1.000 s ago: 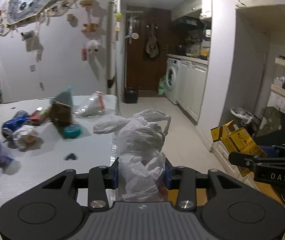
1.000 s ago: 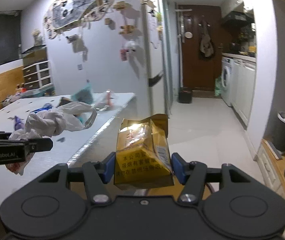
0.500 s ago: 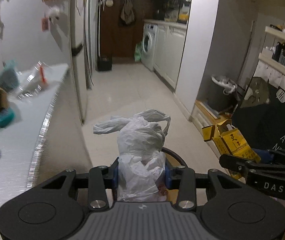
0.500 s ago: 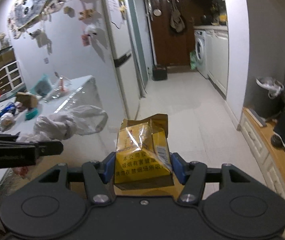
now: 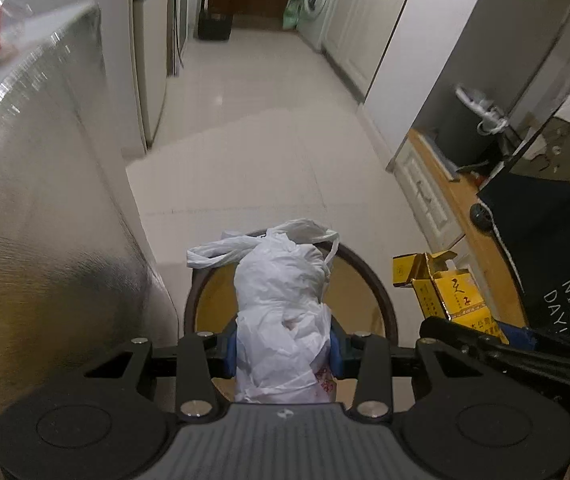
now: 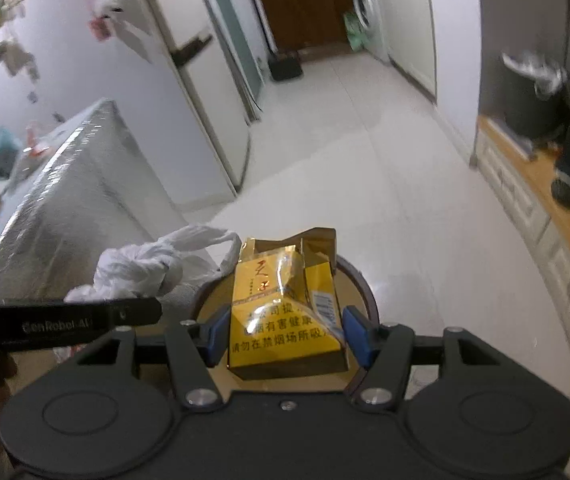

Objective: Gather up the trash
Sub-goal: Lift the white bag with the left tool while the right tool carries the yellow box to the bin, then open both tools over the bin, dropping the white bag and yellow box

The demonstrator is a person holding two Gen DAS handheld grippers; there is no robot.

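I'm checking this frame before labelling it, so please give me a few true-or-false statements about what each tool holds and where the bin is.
1. The left tool grips a white plastic bag. True.
2. The right tool holds a blue bottle. False: it holds a yellow carton.
3. A round bin with a dark rim lies below both items. True.
4. The white plastic bag already lies inside the round bin. False: it is clamped between the left tool's pads, above the opening.
5. The yellow carton's top flap is open. True.

One white plastic bag (image 5: 281,300), one yellow carton (image 6: 285,312), one round bin (image 5: 369,280) — two grippers.
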